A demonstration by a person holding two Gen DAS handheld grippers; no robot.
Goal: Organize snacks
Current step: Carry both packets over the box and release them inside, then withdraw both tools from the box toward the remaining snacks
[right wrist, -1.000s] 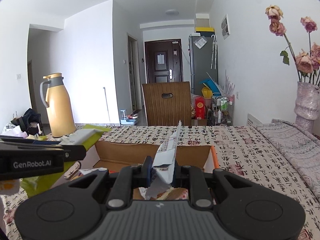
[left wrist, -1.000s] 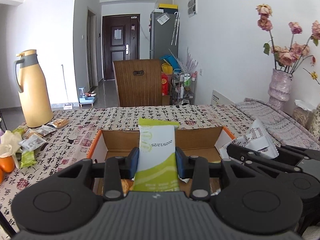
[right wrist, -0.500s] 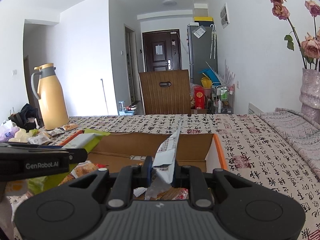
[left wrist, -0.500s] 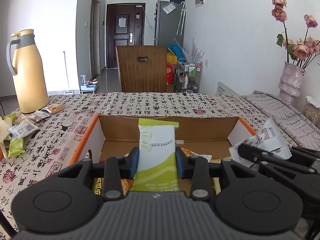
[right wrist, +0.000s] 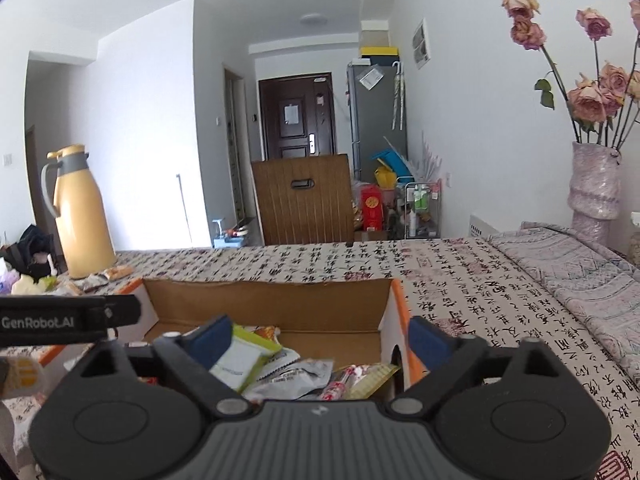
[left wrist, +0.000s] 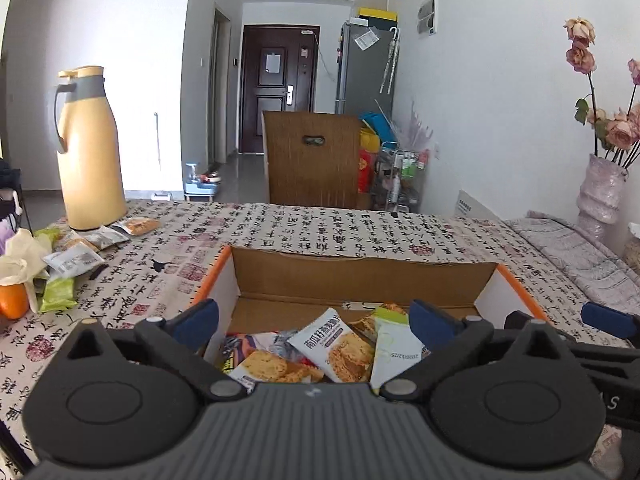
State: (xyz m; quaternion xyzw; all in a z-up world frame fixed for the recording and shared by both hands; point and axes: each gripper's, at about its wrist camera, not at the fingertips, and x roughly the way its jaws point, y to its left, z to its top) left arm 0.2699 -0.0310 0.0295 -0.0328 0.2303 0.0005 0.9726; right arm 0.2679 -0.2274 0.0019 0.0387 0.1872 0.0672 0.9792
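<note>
An open cardboard box [left wrist: 360, 280] with orange edges sits on the patterned tablecloth and holds several snack packets. My left gripper [left wrist: 314, 320] is open and empty over the box's near side. The green-and-white packet [left wrist: 394, 354] lies in the box beside a biscuit packet [left wrist: 340, 346]. My right gripper [right wrist: 320, 332] is open and empty over the same box [right wrist: 264, 304]. The green-and-white packet [right wrist: 240, 356] and a silver-white packet [right wrist: 292, 376] lie below it. The right gripper also shows at the right edge of the left wrist view [left wrist: 608, 322].
Several loose snack packets [left wrist: 76, 256] lie at the table's left by a yellow thermos [left wrist: 88, 152] and an orange [left wrist: 12, 300]. A vase of dried roses [right wrist: 596, 184] stands at the far right. A wooden chair [left wrist: 312, 160] is behind the table.
Both grippers have opened. The green-and-white packet has dropped from the left gripper and the white packet from the right gripper into the box. Both grippers sit closer over the box.
</note>
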